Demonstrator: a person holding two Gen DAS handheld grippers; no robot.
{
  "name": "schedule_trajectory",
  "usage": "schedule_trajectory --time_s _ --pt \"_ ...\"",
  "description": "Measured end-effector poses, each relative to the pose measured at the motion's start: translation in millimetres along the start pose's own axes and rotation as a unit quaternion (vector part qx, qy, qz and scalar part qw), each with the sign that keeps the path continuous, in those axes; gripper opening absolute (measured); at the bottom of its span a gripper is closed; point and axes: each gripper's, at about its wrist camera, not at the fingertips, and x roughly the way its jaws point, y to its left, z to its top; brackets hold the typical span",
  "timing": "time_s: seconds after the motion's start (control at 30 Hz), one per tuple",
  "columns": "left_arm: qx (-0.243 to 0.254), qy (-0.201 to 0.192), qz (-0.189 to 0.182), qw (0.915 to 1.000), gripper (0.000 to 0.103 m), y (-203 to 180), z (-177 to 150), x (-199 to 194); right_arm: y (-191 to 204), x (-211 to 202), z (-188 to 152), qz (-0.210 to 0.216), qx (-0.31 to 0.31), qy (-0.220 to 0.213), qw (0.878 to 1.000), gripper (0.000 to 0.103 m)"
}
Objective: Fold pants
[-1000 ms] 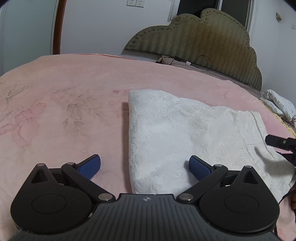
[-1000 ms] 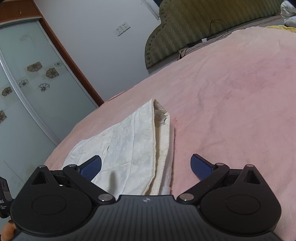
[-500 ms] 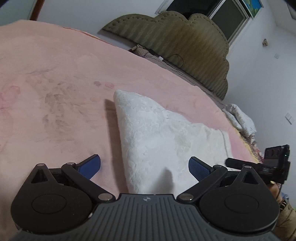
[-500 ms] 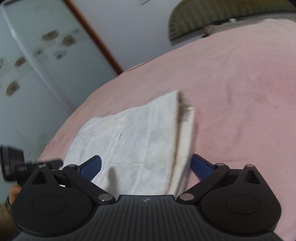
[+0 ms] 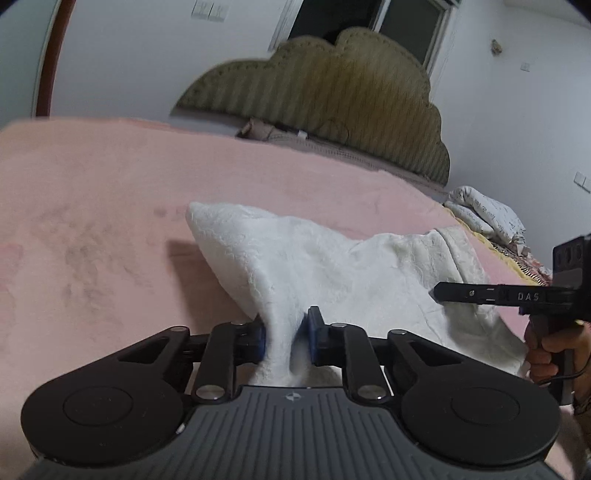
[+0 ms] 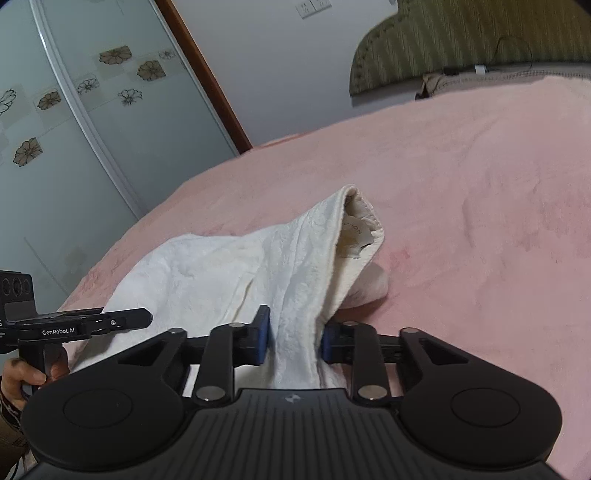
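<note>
Now both the left gripper point(image 5: 287, 334) and right gripper point(image 6: 294, 339) are closing, pads pinching the white pants' point(image 5: 332, 266) six-o'clock edge on the pink bed point(image 5: 92, 206).

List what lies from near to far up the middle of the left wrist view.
left gripper, its jaws closing with cloth between them → white pants → pink blanket → olive headboard → dark window.

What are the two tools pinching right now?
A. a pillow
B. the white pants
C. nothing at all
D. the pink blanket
B: the left tool and the right tool are both closing with bunched-up cloth of the white pants between their blue pads, and the near edge is pulled up off the pink blanket.
</note>
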Motion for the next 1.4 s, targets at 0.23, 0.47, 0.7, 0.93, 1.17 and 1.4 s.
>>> schedule_trajectory --time_s 0.23,0.47,0.7,0.93,1.17,1.4 --pt "0.057 -0.062 0.028 0.996 0.016 -10 19 -20 35 -3 24 0.003 -0.065 -0.027 0.998 0.02" --pt "0.074 -0.098 0.108 0.9865 0.017 27 57 -21 62 51 63 0.032 -0.106 -0.032 0.993 0.02" --pt "0.012 -0.048 0.162 0.9855 0.019 87 75 -2 70 129 87 0.039 -0.099 -0.004 0.994 0.02" --pt "-0.007 -0.019 0.205 0.9785 0.063 108 62 7 59 155 75 -0.022 -0.08 0.041 0.996 0.041" --pt "0.005 -0.014 0.25 0.9682 0.092 90 52 -28 67 87 60 -0.025 -0.098 -0.024 0.995 0.041" --pt "0.009 0.004 0.272 0.9624 0.093 77 46 -33 93 100 26 -0.05 -0.13 0.038 0.99 0.038"
